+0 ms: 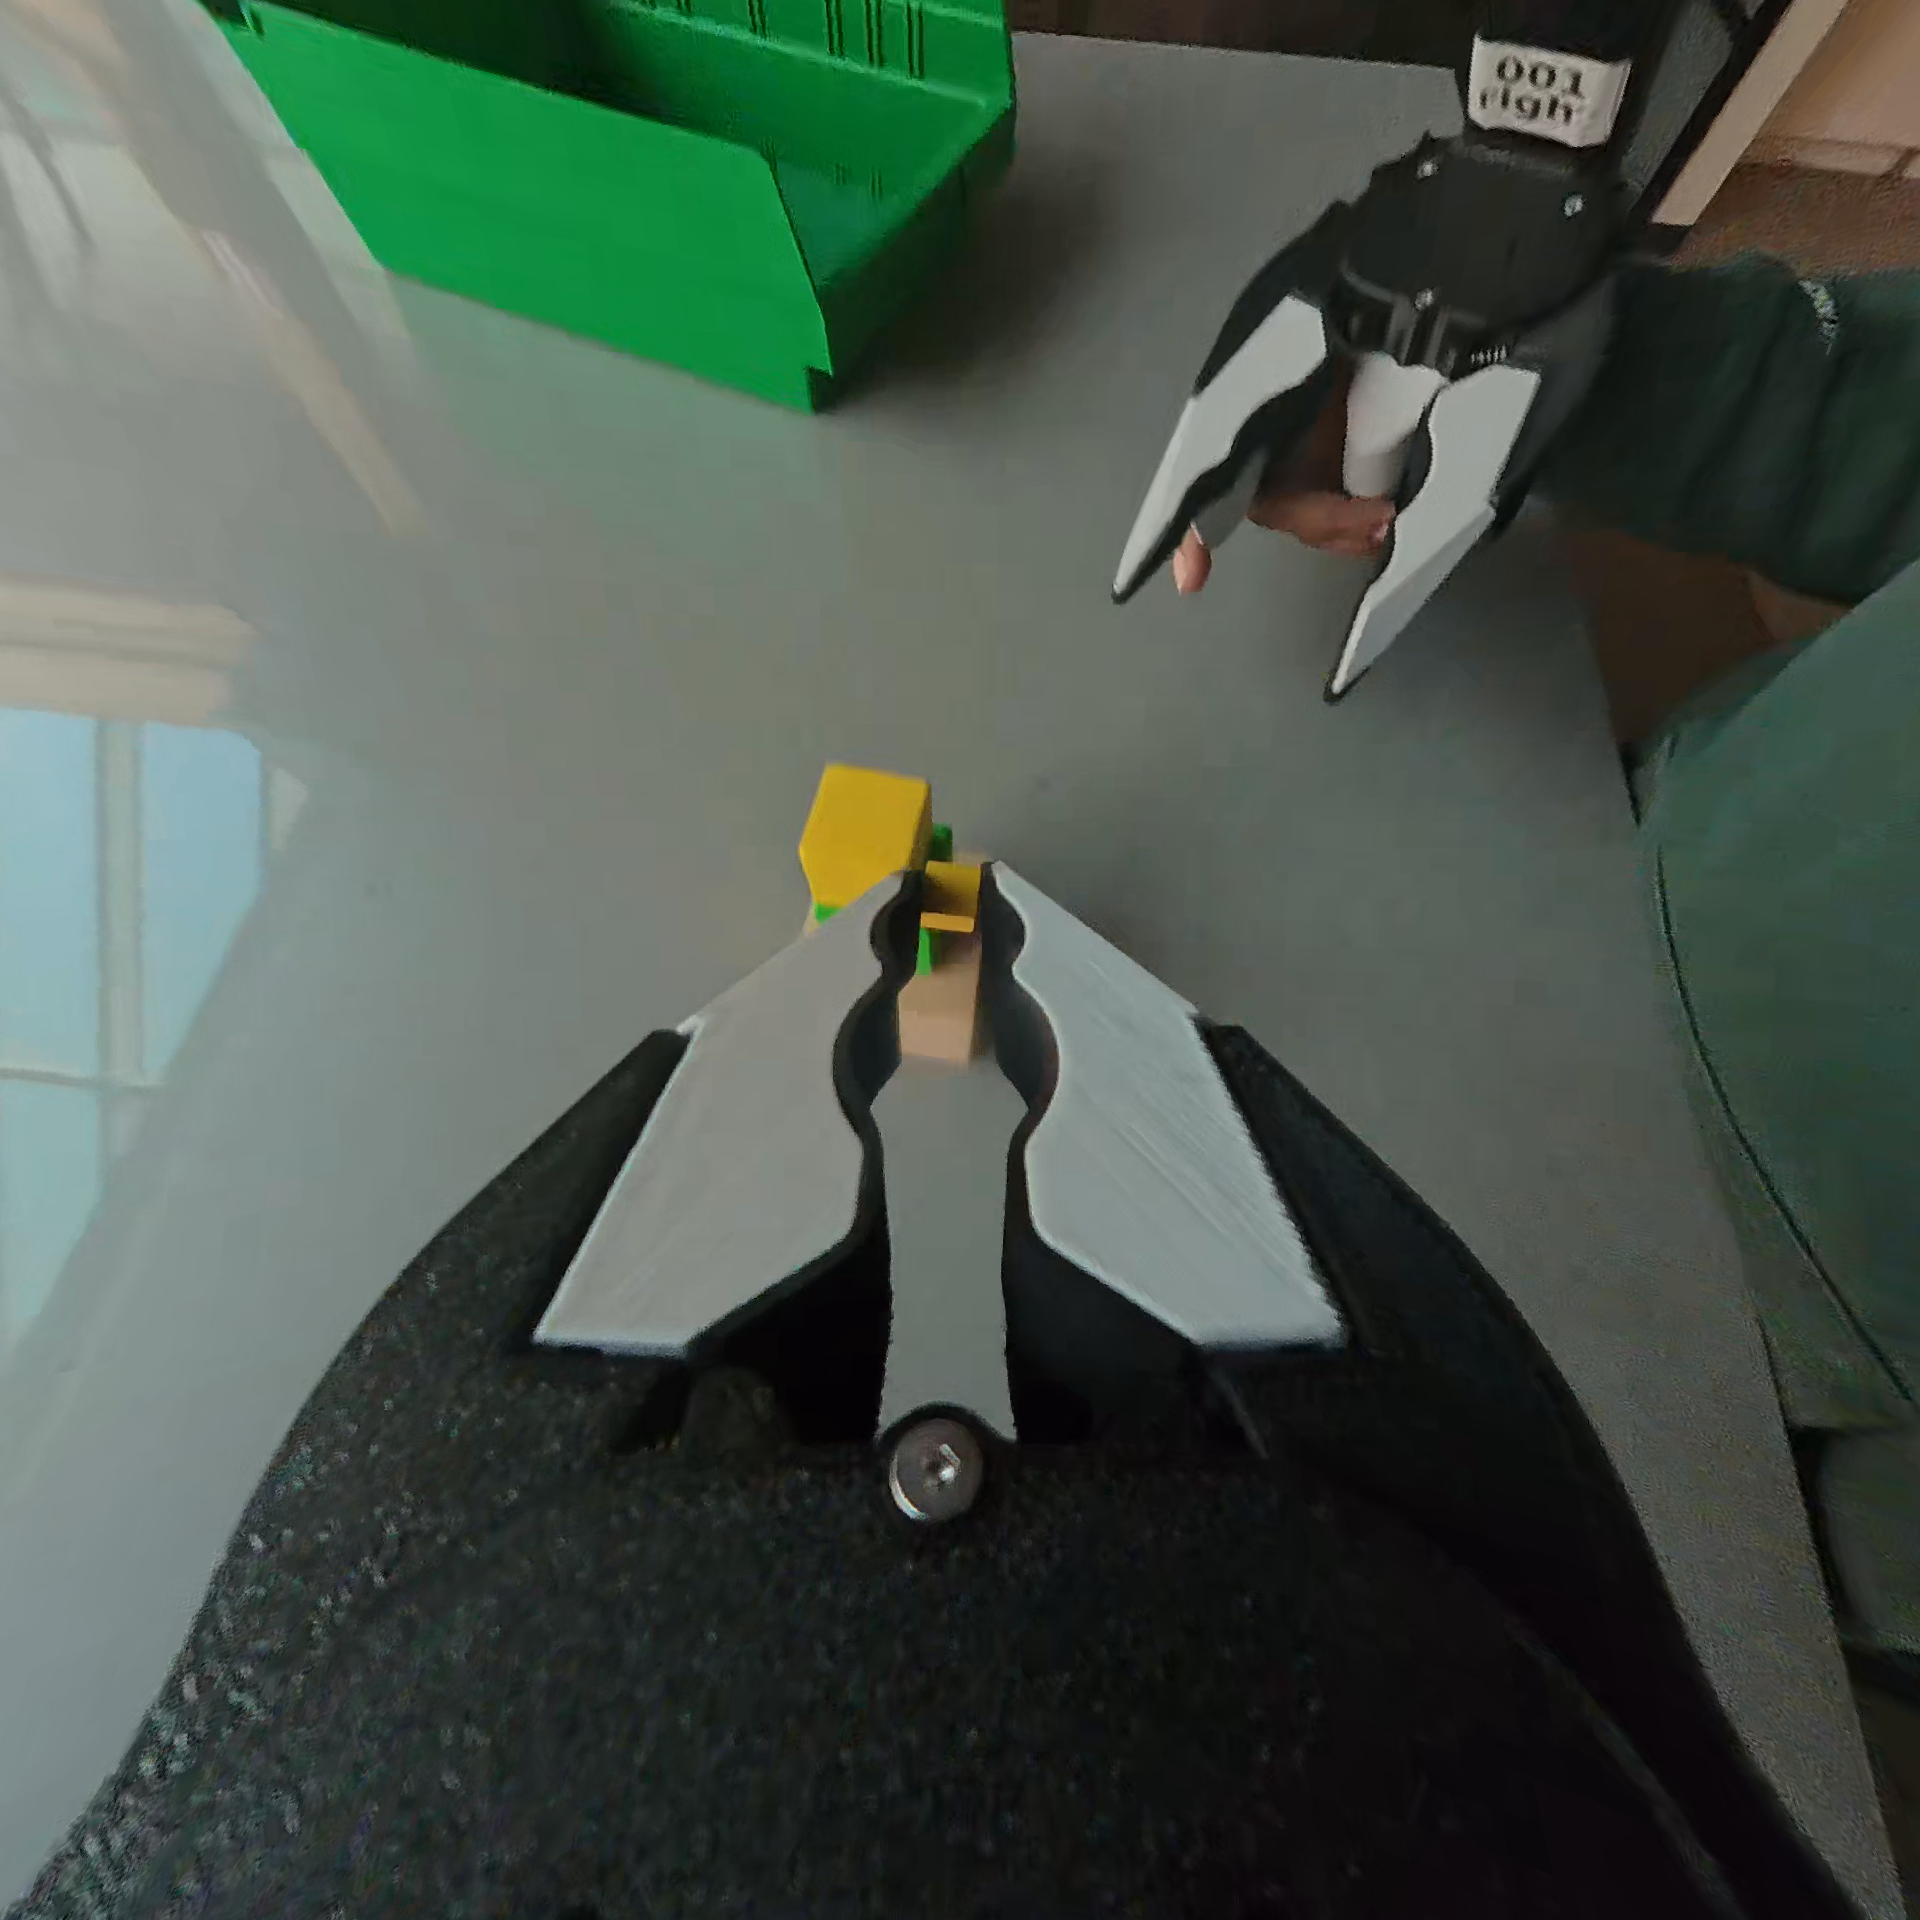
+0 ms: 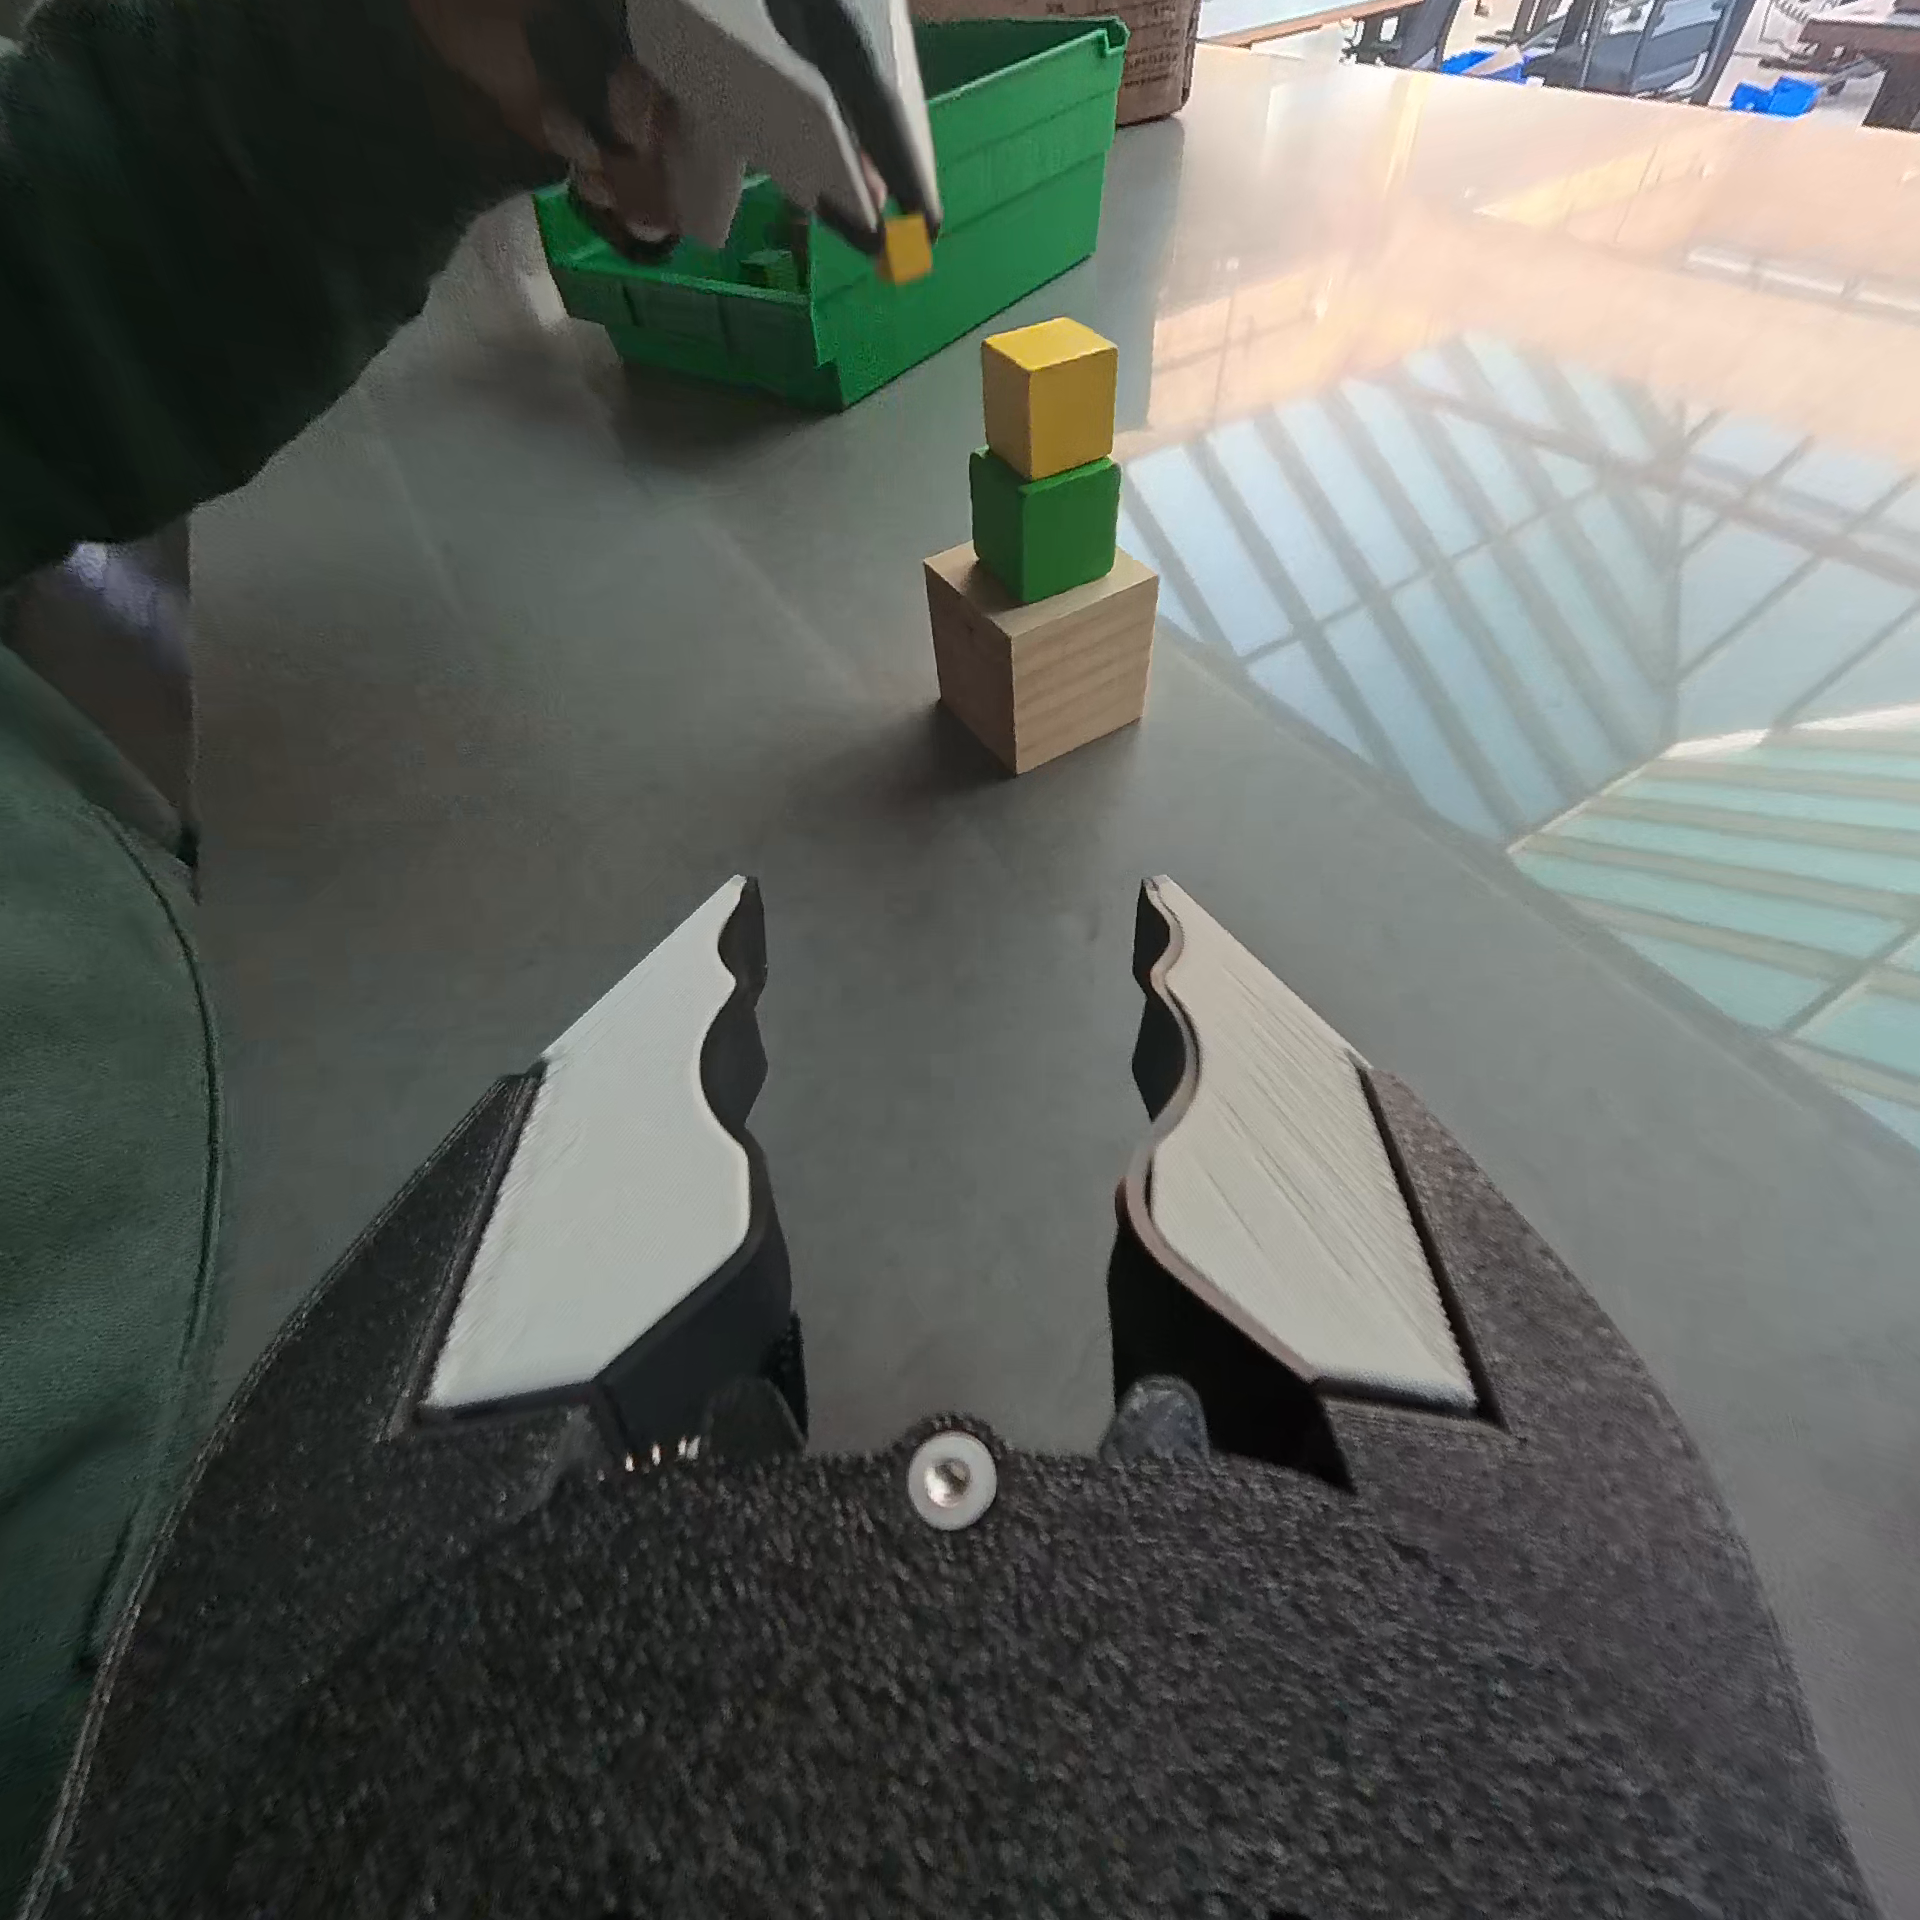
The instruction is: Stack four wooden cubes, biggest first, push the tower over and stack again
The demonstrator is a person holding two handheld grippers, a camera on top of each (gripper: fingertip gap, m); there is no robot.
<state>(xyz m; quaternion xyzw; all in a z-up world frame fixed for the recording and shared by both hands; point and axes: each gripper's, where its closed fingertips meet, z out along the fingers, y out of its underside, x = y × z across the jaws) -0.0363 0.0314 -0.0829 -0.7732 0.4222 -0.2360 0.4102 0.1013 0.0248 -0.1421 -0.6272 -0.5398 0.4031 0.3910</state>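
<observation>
So there's a little stack in the middle of the grey table (image 2: 623, 675): a plain wooden cube (image 2: 1042, 665) at the bottom, a green cube (image 2: 1044, 530) sitting on it a bit off-centre, and a yellow cube (image 2: 1049, 395) on top of that. All three touch, the stack stands upright, with bare tabletop on every side.

The left gripper (image 1: 948, 894) hangs above the stack, its tips pinched in tight on a small yellow cube (image 2: 902, 249). From the right wrist view that small cube is clearly up in the air, above and to the left of the yellow top cube, not touching it.

The right gripper (image 2: 948, 904) is spread wide with nothing between its fingers, and sits back from the stack with open table in between. A hand (image 1: 1320, 509) shows behind it in the left wrist view.

Behind everything is a green plastic bin (image 2: 997, 208), well apart from the stack, front wall lower than its sides. The table edge runs along the person's side, where a dark green sleeve (image 2: 208, 260) comes in.
</observation>
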